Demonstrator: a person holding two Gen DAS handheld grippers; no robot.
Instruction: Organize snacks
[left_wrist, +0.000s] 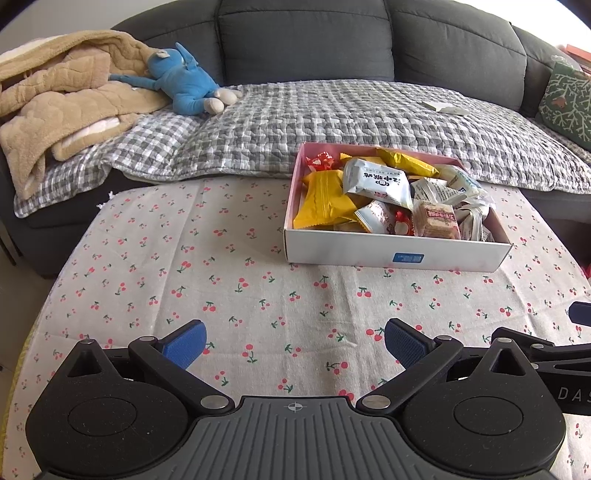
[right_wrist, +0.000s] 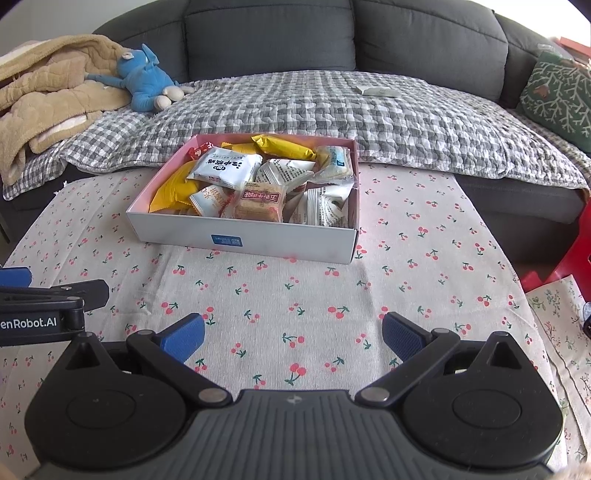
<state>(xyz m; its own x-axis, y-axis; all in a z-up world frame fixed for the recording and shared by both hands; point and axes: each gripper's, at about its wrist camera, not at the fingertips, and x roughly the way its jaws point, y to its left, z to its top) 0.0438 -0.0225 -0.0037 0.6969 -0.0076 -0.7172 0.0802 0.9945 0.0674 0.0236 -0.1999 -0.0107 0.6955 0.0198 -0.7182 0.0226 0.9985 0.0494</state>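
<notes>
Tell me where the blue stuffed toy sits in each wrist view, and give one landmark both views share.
Left wrist view: blue stuffed toy lies upper left on the sofa, against the tan blanket.
Right wrist view: blue stuffed toy lies upper left, again beside the tan blanket.
Shared landmark: the snack box, right of centre in the left view, centre-left in the right.

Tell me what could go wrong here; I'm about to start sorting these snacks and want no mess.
The box is heaped with loose, overlapping packets, so lifting one, like the big white packet, may drag neighbours out. The light box sits on a loose tablecloth and could slide when nudged. Both grippers, left and right, are open and close together, so they might collide.
</notes>
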